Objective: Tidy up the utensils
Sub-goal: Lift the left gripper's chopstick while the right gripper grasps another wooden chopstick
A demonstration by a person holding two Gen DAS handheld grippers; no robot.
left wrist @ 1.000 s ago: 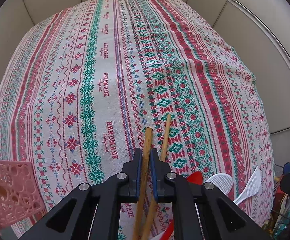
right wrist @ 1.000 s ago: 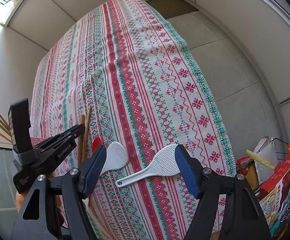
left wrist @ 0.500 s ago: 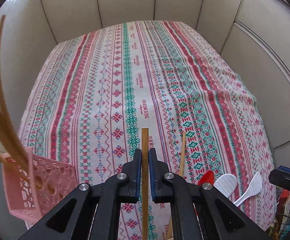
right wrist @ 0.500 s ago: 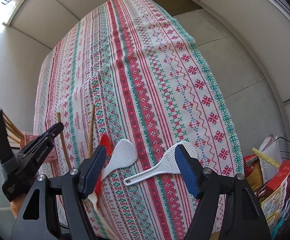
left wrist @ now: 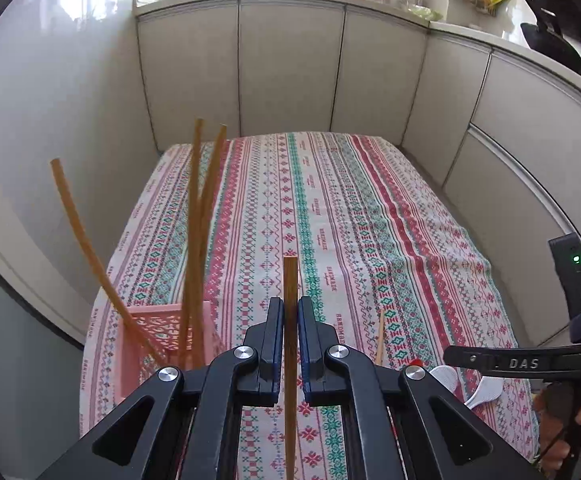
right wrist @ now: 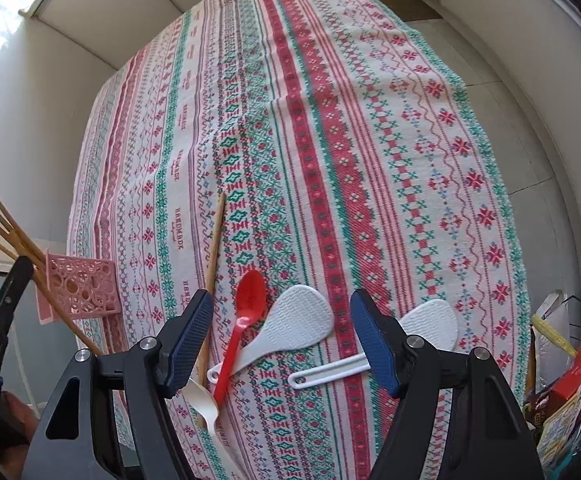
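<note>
My left gripper (left wrist: 290, 312) is shut on a wooden chopstick (left wrist: 290, 276) and holds it upright above the patterned tablecloth (left wrist: 330, 208). A pink perforated basket (left wrist: 150, 336) stands just left of it with several chopsticks (left wrist: 196, 216) leaning in it; it also shows in the right wrist view (right wrist: 82, 286). My right gripper (right wrist: 282, 340) is open and empty above a red spoon (right wrist: 246, 312), two white rice paddles (right wrist: 294, 324) (right wrist: 426, 324), a cream spoon (right wrist: 206, 400) and one loose chopstick (right wrist: 214, 248) on the cloth.
Grey cabinet fronts (left wrist: 290, 64) wall in the table's far end and right side. Boxes and bags of groceries (right wrist: 570, 380) stand beyond the table's right edge. The tablecloth hangs over the table's edges.
My left gripper has lifted and swung left with the chopstick, bringing the pink basket closer beside it. My right gripper has moved slightly nearer over the spoons and paddles, still open.
</note>
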